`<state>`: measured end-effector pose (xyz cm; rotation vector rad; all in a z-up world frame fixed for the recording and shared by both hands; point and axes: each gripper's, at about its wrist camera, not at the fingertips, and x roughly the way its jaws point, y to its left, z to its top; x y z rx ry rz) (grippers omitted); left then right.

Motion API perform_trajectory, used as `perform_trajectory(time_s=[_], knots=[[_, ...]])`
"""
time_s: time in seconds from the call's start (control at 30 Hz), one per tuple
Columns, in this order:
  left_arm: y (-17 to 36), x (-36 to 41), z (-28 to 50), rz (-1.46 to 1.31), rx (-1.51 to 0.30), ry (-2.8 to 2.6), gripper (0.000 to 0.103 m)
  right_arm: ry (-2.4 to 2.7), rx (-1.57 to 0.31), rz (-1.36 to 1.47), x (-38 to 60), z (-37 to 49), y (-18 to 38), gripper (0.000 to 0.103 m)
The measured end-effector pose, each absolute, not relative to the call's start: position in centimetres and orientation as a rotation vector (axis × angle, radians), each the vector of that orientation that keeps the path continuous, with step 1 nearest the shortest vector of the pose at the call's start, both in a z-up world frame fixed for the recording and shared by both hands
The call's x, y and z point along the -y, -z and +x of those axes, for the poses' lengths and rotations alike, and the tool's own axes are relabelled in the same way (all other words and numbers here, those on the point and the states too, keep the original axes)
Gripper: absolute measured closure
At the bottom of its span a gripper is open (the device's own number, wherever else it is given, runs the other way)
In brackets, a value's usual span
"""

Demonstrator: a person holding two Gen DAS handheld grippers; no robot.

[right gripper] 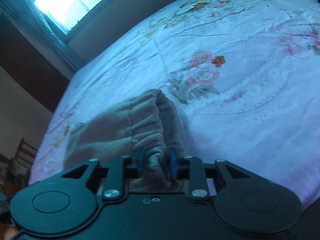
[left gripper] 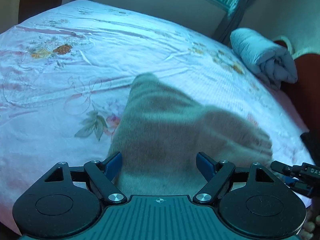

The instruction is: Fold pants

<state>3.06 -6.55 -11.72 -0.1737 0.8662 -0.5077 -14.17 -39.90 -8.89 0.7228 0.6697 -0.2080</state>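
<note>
Right gripper (right gripper: 156, 161) has its blue pads drawn in on the gathered elastic waistband of the pants (right gripper: 128, 128), a bunched ridge of the brownish fleece pinched between them. That looks like a deliberate choice of hold: the waistband is the thickest, firmest part of the garment, so a bite there should let the whole top end be lifted or dragged without the cloth slipping out.

Left gripper (left gripper: 159, 166) stands spread, its two blue fingers (left gripper: 114, 165) well apart with the fleece running between them; neither pad can be seen pressing on the cloth, so it reads as straddling the fabric, not gripping it. My guess is that it is placed there to take a second hold, so that both ends of a fold line can be carried together.

From the left wrist view the pants lie as a rumpled, partly doubled heap near the edge of the bed (left gripper: 60, 100) closest to the person, one blurred lobe reaching toward the right-hand edge. How many layers are stacked I cannot tell. The fold looks begun but not finished, since the cloth is still humped and uneven.

Around the garment the flowered sheet (right gripper: 230, 100) is bare, giving room to lay the pants out flat. A rolled pale quilt (left gripper: 264, 58) sits at the far right edge of the bed, well apart from the work. Beyond the far edge a bright window (right gripper: 60, 2) shows in the right wrist view.
</note>
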Motion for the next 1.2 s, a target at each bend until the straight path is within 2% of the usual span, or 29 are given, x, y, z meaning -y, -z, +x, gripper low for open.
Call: perform_trajectory(time_s=[0.03, 0.1, 0.13, 0.17, 0.2, 0.27, 0.43, 0.5, 0.53, 0.57, 0.63, 0.9, 1.0, 1.17, 1.2], knots=[[11.4, 6.5, 3.4, -0.180, -0.860, 0.507, 0.023, 0.209, -0.661, 0.728, 40.1, -13.9, 8.6, 0.073], [10.8, 6.4, 4.2, -0.187, -0.856, 0.499, 0.023, 0.231, -0.646, 0.743, 40.7, -13.4, 8.4, 0.051], [10.6, 6.4, 4.6, -0.186, -0.855, 0.493, 0.023, 0.230, -0.638, 0.759, 41.1, -13.2, 8.3, 0.046], [10.3, 6.5, 5.0, -0.186, -0.854, 0.486, 0.023, 0.230, -0.636, 0.764, 41.2, -12.9, 8.1, 0.046], [10.0, 6.5, 5.2, -0.189, -0.851, 0.485, 0.023, 0.238, -0.634, 0.752, 41.2, -12.6, 7.8, 0.055], [9.4, 6.8, 5.2, -0.182, -0.836, 0.501, 0.023, 0.253, -0.607, 0.687, 40.5, -12.5, 6.7, 0.066], [8.6, 9.8, 5.4, -0.105, -0.847, 0.567, 0.023, 0.194, -0.601, 0.539, 37.5, -11.2, 4.5, 0.081], [8.2, 11.6, 6.1, -0.050, -0.846, 0.597, 0.023, 0.170, -0.612, 0.484, 36.1, -9.9, 4.0, 0.093], [8.1, 12.5, 6.6, -0.018, -0.847, 0.607, 0.024, 0.159, -0.623, 0.472, 35.4, -9.0, 3.9, 0.095], [8.2, 13.2, 7.1, 0.008, -0.854, 0.613, 0.032, 0.142, -0.633, 0.480, 34.9, -8.1, 3.9, 0.099], [8.8, 14.2, 8.6, 0.023, -0.891, 0.606, 0.049, 0.114, -0.650, 0.483, 33.7, -6.1, 4.0, 0.101], [12.9, 13.9, 13.0, -0.080, -0.928, 0.490, 0.057, 0.200, -0.785, 0.450, 33.1, 0.4, 7.8, 0.103], [14.2, 13.3, 14.1, -0.137, -0.943, 0.459, 0.079, 0.265, -0.801, 0.482, 35.5, -0.7, 9.9, 0.103], [14.1, 12.5, 14.5, -0.246, -0.917, 0.440, 0.080, 0.263, -0.751, 0.469, 34.7, -1.3, 8.9, 0.103], [13.8, 12.8, 14.0, -0.230, -0.903, 0.453, 0.080, 0.235, -0.725, 0.451, 34.0, -1.2, 8.2, 0.099]])
